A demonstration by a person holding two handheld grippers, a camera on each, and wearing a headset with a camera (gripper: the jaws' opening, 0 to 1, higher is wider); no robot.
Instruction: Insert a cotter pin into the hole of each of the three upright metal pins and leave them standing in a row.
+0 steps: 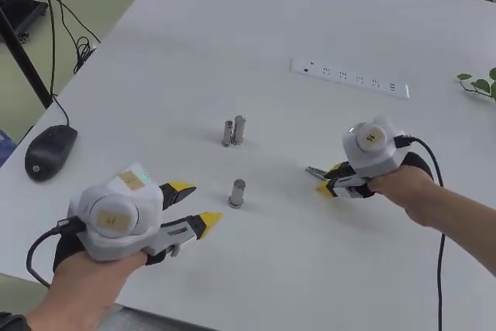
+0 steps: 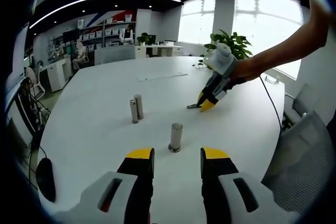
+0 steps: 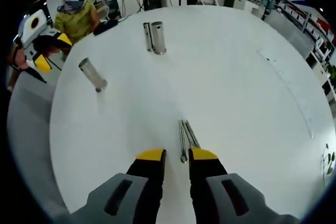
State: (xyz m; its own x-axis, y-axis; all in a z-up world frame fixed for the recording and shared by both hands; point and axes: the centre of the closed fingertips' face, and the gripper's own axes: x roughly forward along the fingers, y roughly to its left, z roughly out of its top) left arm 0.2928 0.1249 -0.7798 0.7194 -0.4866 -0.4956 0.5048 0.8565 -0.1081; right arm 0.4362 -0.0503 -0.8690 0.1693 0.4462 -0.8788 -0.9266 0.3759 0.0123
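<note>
Here, closest to the person, the left gripper (image 1: 195,204) is held low over the near edge of a white table (image 1: 325,269). Its two yellow-tipped jaws are spread well apart with nothing between them, touching nothing. In the left gripper view those jaws point at one metal pin (image 2: 175,137), a short grey cylinder standing upright on the table just ahead of the tips, clear of them. Across from it, on the person's right side, the right gripper (image 1: 324,180) is tilted down with its tips at the table surface. In the right gripper view its jaws are parted only a little, and a small bunch of cotter pins (image 3: 185,135) lies flat on the table with its looped end in the gap between the tips. Bare table shows between the bunch and one jaw, so they are not clamped; whether the other jaw touches them is unclear, and so is their count. Further back, near the table's middle, a pair of metal pins (image 1: 233,131) stands upright, side by side and almost touching. A black mouse (image 1: 50,150) sits at the left edge. Beyond everything, a white power strip (image 1: 349,77) lies flat, and a few plant leaves (image 1: 484,83) show at the far right.
</note>
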